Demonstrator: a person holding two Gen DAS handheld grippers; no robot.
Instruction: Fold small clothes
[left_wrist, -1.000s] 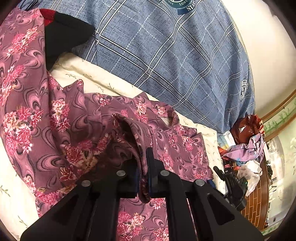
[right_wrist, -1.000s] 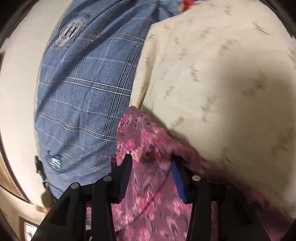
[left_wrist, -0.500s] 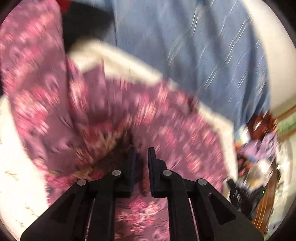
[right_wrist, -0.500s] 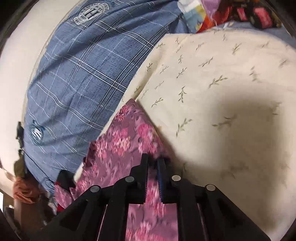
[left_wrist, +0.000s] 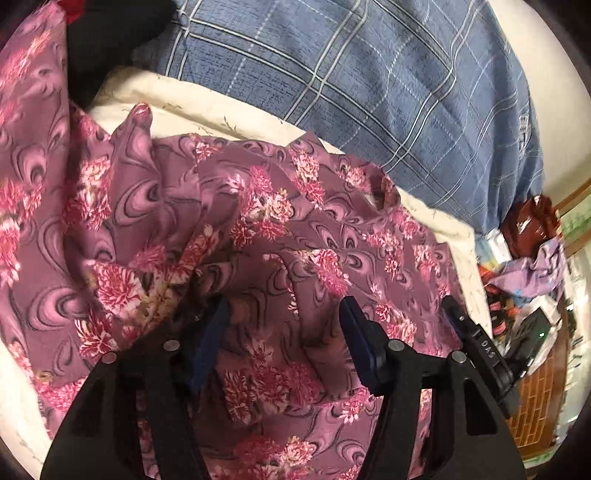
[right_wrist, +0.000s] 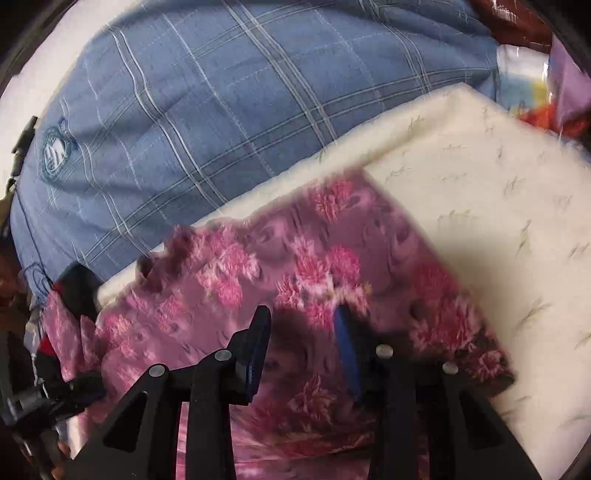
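The floral garment (left_wrist: 258, 236) lies rumpled on the cream sheet (right_wrist: 480, 192), bunched into folds, with one edge running up near the blue plaid quilt (left_wrist: 369, 85). Left gripper (left_wrist: 284, 325) is right over it, jaws opening, fingers apart, cloth between them but not pinched. Right gripper (right_wrist: 301, 332) likewise, jaws opening over the blurred fabric, pads clear of it. Clutter (left_wrist: 524, 258) sits beyond the bed's far corner.
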